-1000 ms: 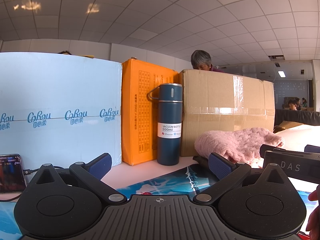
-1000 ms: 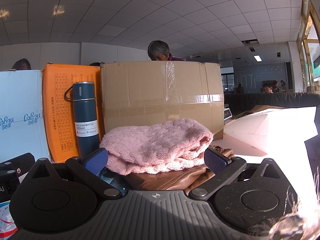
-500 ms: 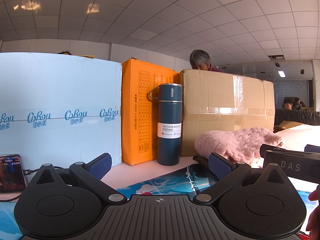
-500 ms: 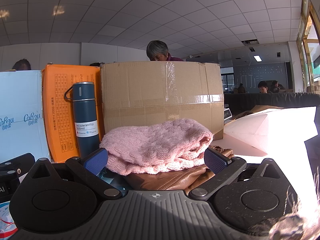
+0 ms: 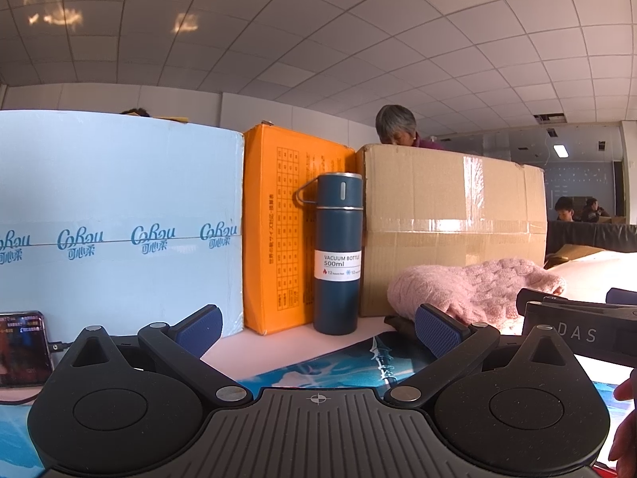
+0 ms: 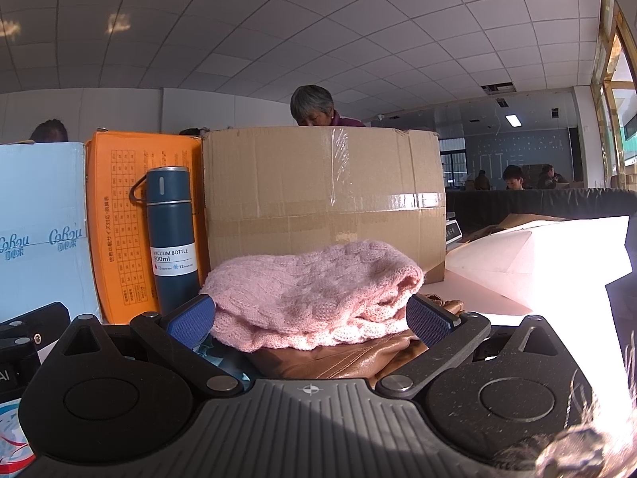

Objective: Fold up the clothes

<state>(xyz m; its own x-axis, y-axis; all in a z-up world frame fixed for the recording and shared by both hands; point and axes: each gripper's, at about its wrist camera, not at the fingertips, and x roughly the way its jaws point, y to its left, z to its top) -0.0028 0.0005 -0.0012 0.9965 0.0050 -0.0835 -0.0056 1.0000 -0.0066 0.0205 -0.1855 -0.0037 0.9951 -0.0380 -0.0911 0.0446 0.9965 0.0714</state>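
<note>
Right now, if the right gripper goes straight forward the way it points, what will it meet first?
Most likely the pink knitted sweater, which lies on a brown leather bag straight ahead of the open right gripper. Depth is unclear, so the bag's near edge may come first. The cardboard box stands further behind.

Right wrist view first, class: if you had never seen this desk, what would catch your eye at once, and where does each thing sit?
The pink knitted sweater draws the eye, heaped on a brown leather bag straight ahead of the open right gripper. Behind it stands a taped cardboard box. To its left a dark blue vacuum bottle stands upright against an orange box.
</note>
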